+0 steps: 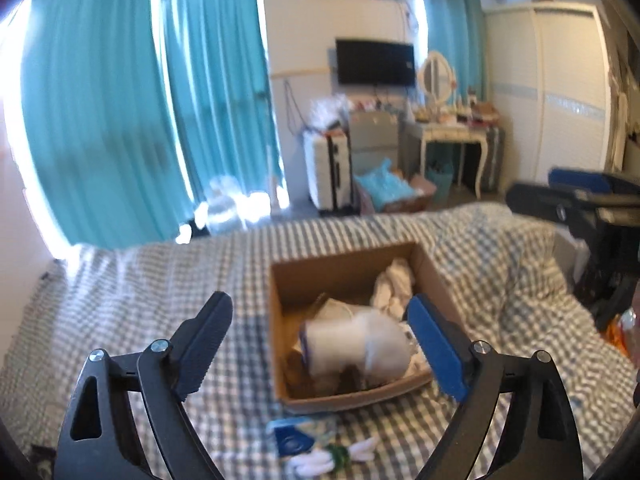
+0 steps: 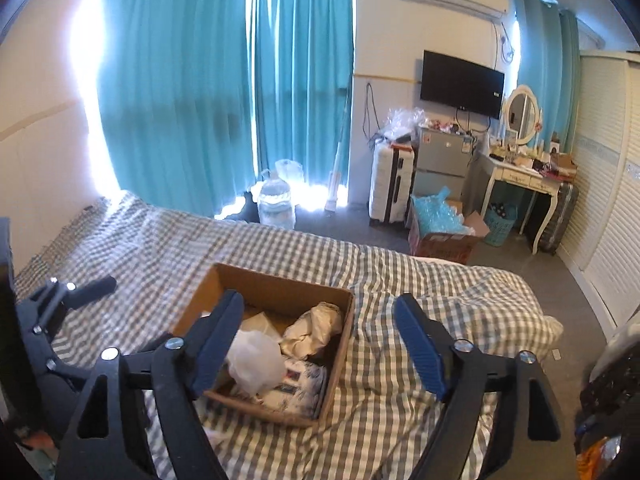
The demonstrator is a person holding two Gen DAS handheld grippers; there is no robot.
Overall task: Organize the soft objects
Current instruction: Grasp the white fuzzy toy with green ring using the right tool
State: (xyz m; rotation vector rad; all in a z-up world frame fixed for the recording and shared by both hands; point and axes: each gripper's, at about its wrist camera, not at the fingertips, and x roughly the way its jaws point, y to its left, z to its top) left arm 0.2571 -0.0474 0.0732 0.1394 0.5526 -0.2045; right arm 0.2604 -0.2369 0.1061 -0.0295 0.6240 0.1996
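Both grippers hang above the bed (image 2: 384, 400), tilted down toward one cardboard box (image 2: 280, 284) that sits on the checked cover.

The left gripper (image 1: 320, 320) has its jaws spread wide and released. In its own view the box lies between the two fingers and below them, and nothing is pinched. The right gripper (image 2: 320, 320) is likewise released, jaws wide apart. Its left finger crosses in front of the box's near left corner and its right finger stands over bare cover to the right of the box. In the right wrist view the left gripper shows at the left of the box, black and angled toward it.

Inside the box lie several soft things, heaped together:
- one crumpled cream cloth (image 2: 316, 328) against the box's right wall
- one filmy white plastic bag (image 2: 256, 360) near the middle
- one white packet with blue print (image 2: 296, 388) at the near side

The left wrist view is blurred, so the heap cannot be counted surely.

On the cover just in front of the box, outside it, lie one blue-and-white packet (image 1: 292, 438) and one small white and green soft thing (image 1: 332, 456).
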